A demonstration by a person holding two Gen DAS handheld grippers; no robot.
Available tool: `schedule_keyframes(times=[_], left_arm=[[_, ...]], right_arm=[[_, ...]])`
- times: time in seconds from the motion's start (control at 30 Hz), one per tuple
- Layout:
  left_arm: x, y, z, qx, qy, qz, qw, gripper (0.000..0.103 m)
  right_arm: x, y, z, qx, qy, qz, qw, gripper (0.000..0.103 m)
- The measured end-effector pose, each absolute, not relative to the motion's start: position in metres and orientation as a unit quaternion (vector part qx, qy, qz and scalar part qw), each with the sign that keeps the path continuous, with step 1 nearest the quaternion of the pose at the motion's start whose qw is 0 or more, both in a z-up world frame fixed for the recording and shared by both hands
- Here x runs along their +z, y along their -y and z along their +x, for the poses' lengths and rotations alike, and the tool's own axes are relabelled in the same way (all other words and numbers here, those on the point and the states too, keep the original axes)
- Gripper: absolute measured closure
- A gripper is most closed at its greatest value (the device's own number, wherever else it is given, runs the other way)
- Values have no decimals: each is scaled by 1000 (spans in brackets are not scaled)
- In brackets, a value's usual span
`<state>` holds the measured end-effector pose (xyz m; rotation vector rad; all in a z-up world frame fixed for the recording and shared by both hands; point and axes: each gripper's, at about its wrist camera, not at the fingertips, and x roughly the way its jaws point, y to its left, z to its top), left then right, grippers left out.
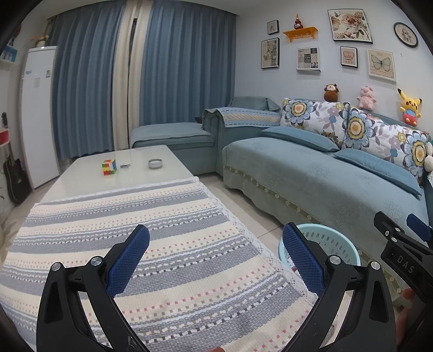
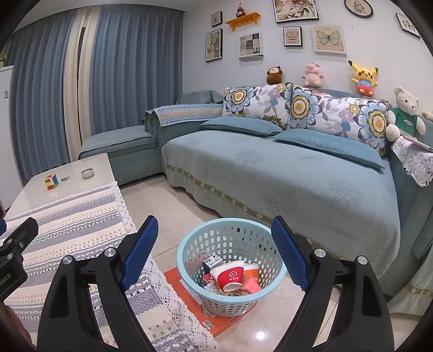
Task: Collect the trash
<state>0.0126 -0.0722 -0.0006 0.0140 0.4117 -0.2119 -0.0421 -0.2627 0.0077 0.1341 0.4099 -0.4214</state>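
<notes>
i see my left gripper (image 1: 215, 260) spread wide over the striped cloth (image 1: 151, 232), holding nothing. my right gripper (image 2: 215, 253) is spread too, above the blue basket (image 2: 189, 249) with a red cup (image 2: 226, 276).

A teal sofa (image 2: 284, 173) runs along the pale wall (image 2: 379, 54), with floral cushions (image 2: 297, 105) and plush toys (image 2: 362, 77) along its back. Above the sofa hang framed pictures (image 2: 328, 39) and an orange shelf (image 2: 242, 19). Left of the sofa hang blue curtains (image 2: 135, 67). Glossy floor tiles (image 2: 162, 200) lie before the sofa.
</notes>
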Motion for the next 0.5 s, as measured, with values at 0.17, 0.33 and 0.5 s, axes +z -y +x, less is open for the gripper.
schedule_keyframes(times=[0.17,0.33,0.5], left_arm=[[0,73,13,-105,-204,7,973,8],[-1,74,13,-105,-204,8,973,8],[-1,74,13,-105,-204,8,973,8]], right_arm=[[7,263,-41,-207,-203,67,955,22],[5,263,-41,-206,-204,68,955,22],[4,262,-40,-206,-205,68,954,22]])
